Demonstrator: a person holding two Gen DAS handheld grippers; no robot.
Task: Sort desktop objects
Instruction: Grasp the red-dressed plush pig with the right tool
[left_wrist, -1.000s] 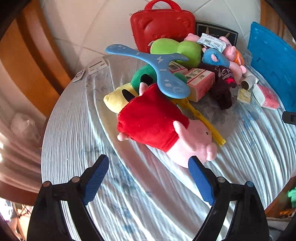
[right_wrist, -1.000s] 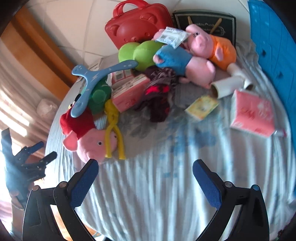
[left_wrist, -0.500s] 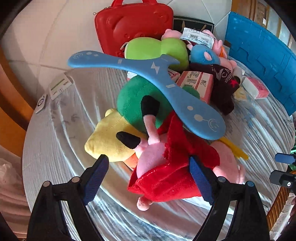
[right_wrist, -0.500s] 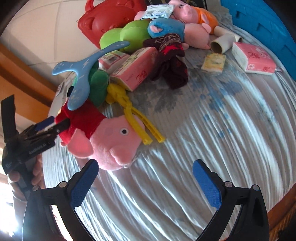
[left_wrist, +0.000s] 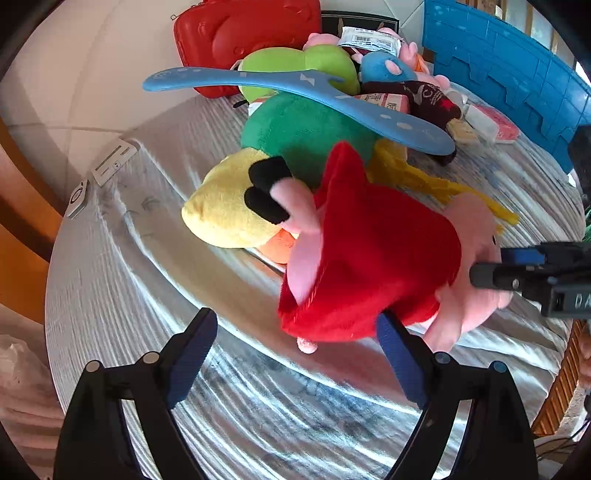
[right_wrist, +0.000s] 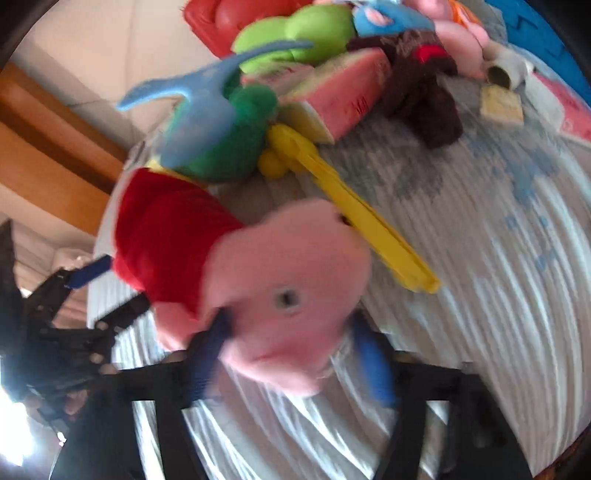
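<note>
A pink pig plush in a red dress (left_wrist: 369, 258) lies at the near edge of a toy pile on the round, striped-cloth table (left_wrist: 147, 332). In the right wrist view its pink head (right_wrist: 280, 295) fills the gap of my right gripper (right_wrist: 291, 358). The jaws are closing, and both blue pads touch the head's sides. My left gripper (left_wrist: 295, 362) stands open just in front of the dress hem, its right finger close under the fabric and nothing between the pads. The right gripper's fingers (left_wrist: 517, 273) reach in from the right onto the head.
Behind the pig lie a yellow plush (left_wrist: 221, 214), a green plush (left_wrist: 303, 129), a blue boomerang (left_wrist: 295, 85), yellow tongs (right_wrist: 354, 214), a pink box (right_wrist: 343, 96) and a dark cloth (right_wrist: 424, 96). A red case (left_wrist: 240, 29) and a blue panel (left_wrist: 498, 66) stand at the back.
Both grippers moved in and down toward the pig plush. The right gripper's jaws went from wide open to closing on the pig's head. The left stayed open.
</note>
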